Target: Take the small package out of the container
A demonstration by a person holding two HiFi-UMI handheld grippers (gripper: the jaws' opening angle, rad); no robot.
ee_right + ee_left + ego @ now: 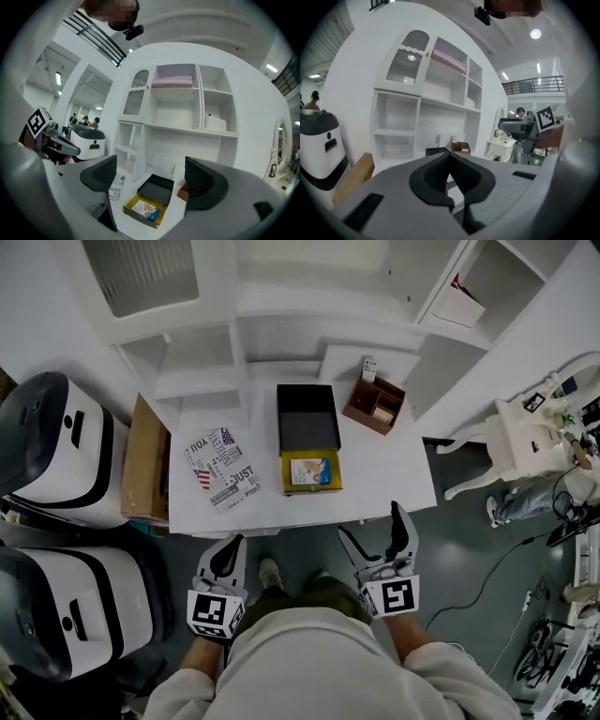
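Left tool [232, 553] closed; right tool [376, 536] spread.

I note a matt white table [394, 470], a yellow cardboard container [285, 474] holding a glossy printed package [309, 471], a matt black lid [307, 418], and a brown wooden organiser [374, 405].

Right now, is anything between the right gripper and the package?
Nothing visible is: the box is open, the package lies uncovered inside, and the right gripper, jaws apart, points at it.
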